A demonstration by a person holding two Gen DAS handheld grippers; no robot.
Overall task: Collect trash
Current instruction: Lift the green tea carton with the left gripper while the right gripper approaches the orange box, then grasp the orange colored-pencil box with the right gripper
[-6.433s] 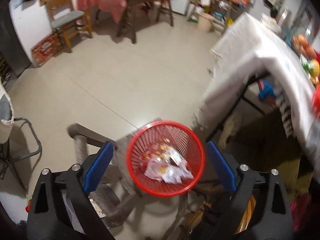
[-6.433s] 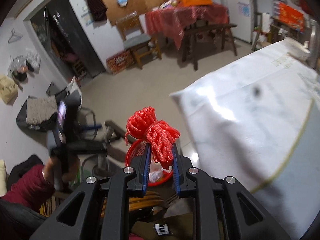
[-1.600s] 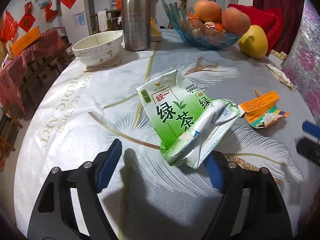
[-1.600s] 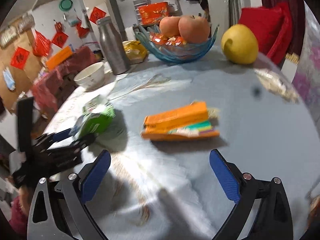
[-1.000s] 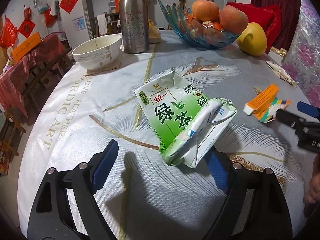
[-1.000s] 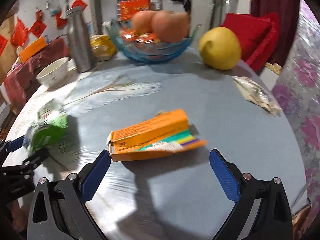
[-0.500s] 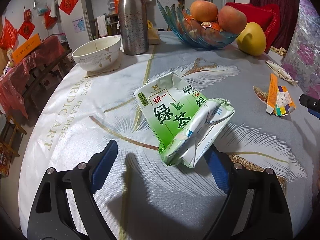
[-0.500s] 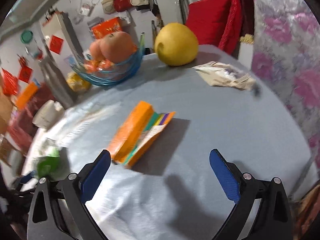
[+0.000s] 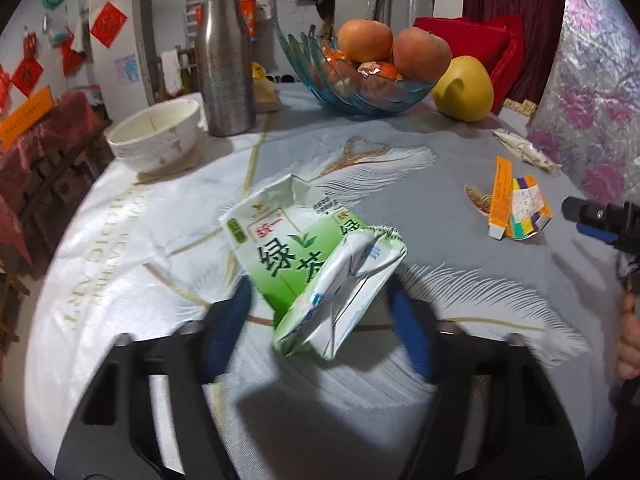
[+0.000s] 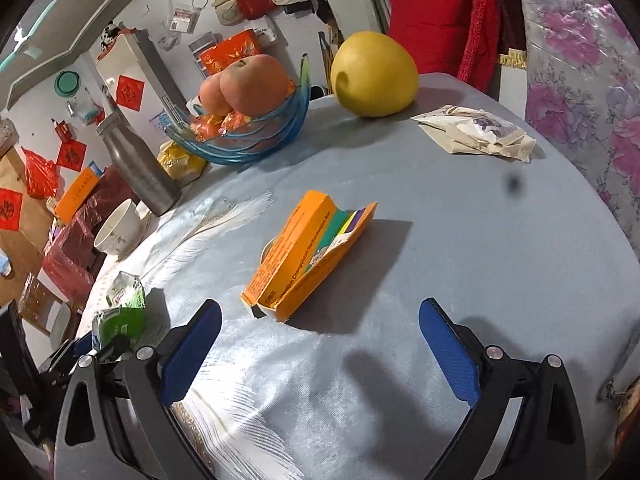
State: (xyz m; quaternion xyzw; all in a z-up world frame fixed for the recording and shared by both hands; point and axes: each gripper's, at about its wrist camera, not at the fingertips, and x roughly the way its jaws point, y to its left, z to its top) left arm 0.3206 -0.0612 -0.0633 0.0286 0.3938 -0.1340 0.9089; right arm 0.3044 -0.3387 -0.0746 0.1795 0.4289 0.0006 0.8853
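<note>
Both tool jaws: left (image 9: 316, 320) closing round the green carton (image 9: 308, 256), right (image 10: 320, 344) gaping, empty.

On the tabletop (image 9: 400, 200) the crushed carton (image 9: 312, 264) lies near the front edge, the flat box (image 9: 514, 204) toward the right edge. Along the far edge stand the bowl (image 9: 154, 136), flask (image 9: 226, 64), fruit dish (image 9: 360, 84) and pomelo (image 9: 464, 88).

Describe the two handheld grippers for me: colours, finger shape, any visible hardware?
Both look alike. The right gripper has a black frame with triangular cut-outs, two angled black arms tipped with blue ribbed pads, and silver bolt heads at the joints. The left gripper shows the same black frame and blue pads, blurred. No cables, markings or sleeves are visible.
</note>
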